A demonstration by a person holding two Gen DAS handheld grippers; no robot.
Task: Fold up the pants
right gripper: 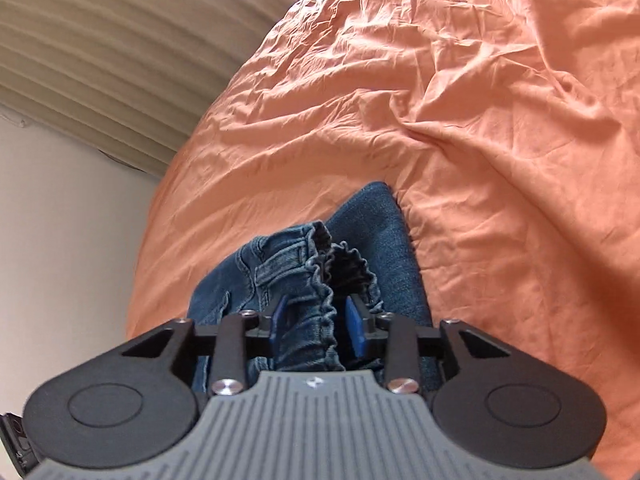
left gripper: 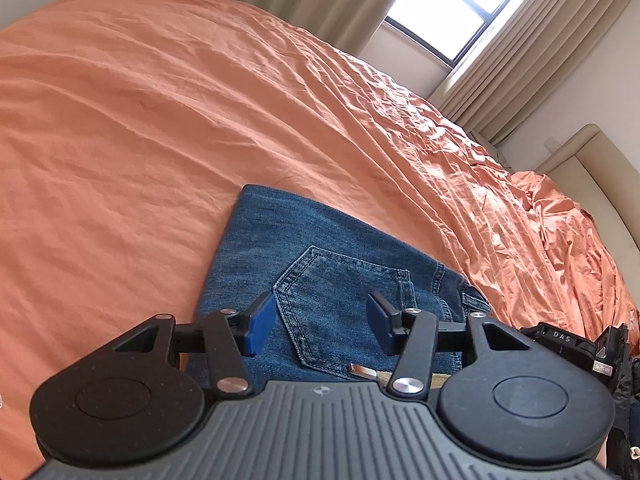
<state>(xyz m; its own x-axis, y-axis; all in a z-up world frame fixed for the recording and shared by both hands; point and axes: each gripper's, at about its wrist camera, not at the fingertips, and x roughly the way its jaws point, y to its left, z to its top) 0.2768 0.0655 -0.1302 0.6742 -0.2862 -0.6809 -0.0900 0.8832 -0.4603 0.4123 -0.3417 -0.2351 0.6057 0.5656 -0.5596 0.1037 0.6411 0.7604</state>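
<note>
Jeans point(left gripper: 320, 280) lie folded in a compact denim stack on the orange bedsheet point(left gripper: 140, 140), near the bed's near edge, back pocket point(left gripper: 340, 304) facing up in the left wrist view. Elastic waistband point(right gripper: 316, 276) sits bunched at the stack's end nearest the right gripper. Judging by the shape, most folds look done; step in hand seems to be the last fold or a tidy-up of the waistband end.

Right gripper point(right gripper: 318, 322) has its blue pads either side of the ruffled waistband, the denim filling the gap; it looks pinched on it, though the contact itself is partly hidden by the cloth. Left gripper point(left gripper: 318, 324) hovers low over the pocket area, fingers spread wide, nothing between them, pads point(left gripper: 262, 324) apparently just above the denim.

Next move probably calls for the right gripper to carry the waistband over or lay it flat, while the left presses the stack so it does not slide on the wrinkled sheet. Risk: the thick gathered band slipping out or dragging the layers apart.

Both grippers point forward and down across the bed. Curtains point(left gripper: 540, 40) and window point(left gripper: 452, 4) are beyond the bed's far edge.
</note>
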